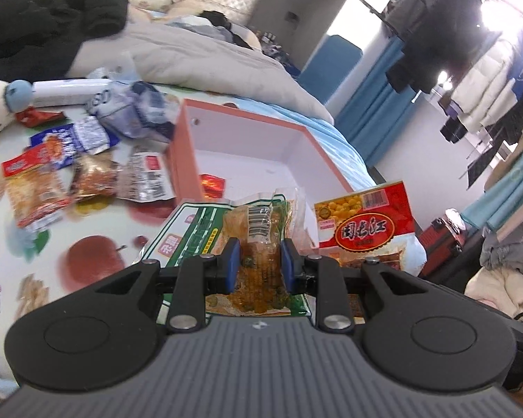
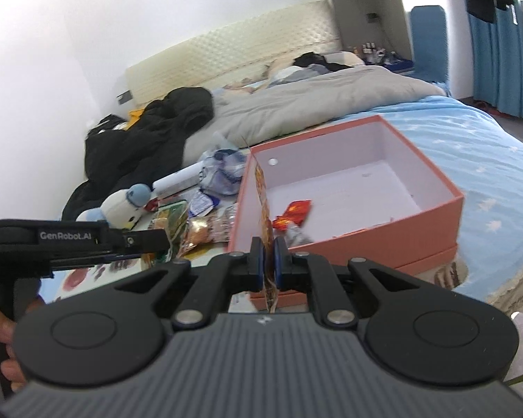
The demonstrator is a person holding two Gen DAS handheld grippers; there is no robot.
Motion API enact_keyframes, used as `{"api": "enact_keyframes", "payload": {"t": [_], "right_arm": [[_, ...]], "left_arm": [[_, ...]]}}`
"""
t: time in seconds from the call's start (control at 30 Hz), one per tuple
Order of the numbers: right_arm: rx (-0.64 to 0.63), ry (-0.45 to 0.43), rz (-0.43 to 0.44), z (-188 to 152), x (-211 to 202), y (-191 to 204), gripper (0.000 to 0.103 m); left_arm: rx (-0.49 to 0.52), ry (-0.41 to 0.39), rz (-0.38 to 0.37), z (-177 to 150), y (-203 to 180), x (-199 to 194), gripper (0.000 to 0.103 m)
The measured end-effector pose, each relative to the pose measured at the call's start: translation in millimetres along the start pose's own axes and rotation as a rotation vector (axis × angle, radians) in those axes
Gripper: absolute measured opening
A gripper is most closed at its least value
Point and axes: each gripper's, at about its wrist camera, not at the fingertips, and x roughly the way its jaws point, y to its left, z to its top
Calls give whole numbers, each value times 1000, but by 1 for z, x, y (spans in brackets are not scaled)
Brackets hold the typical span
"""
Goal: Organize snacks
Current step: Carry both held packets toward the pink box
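In the left wrist view my left gripper (image 1: 258,261) is shut on a green-and-white packet (image 1: 258,216) with orange filling, its blue pads pressing both sides. Beside it hangs a red packet (image 1: 366,230) with yellow print. In the right wrist view my right gripper (image 2: 268,257) is shut on that thin red packet (image 2: 263,202), seen edge-on. Both packets hang at the near side of an open salmon box (image 1: 186,146) (image 2: 401,230) with a white inside. A small red wrapper (image 1: 212,184) (image 2: 294,212) lies in the box. The left gripper (image 2: 150,240) shows at the left with its green packet (image 2: 171,219).
Several loose snack packets (image 1: 52,170) lie on a fruit-print cloth left of the box, with a plush toy (image 2: 125,205) and a white tube (image 1: 69,90). A black jacket (image 2: 150,129) and grey duvet (image 2: 313,97) lie behind. A person's hand (image 2: 0,327) holds the left gripper.
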Motion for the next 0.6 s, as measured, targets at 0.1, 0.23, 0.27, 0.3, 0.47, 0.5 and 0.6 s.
{"api": "enact_keyframes", "payload": {"t": [0.1,0.23,0.27,0.3,0.47,0.5,0.6], "right_arm": [[14,-7,-7,4,5,-9,10],[28,-9,-8,11,13,-23,10],[27,-10,-11,13,15,-25,10],[29,-9,-12,16,19,-28,10],[27,-17,-22,29,34,-43,10],[26,-17,-26,33,38,-46,10],[31,-22,-34,41,50,-54,10]], "left_arm": [[18,17,-9,7,-10,15,29],[34,23,-17,19,-20,36,29],[34,26,-20,21,-21,41,29],[34,27,-22,25,-22,47,29],[51,41,-31,44,-30,79,29],[56,42,-33,48,-30,84,29],[66,49,-38,60,-32,104,29]]}}
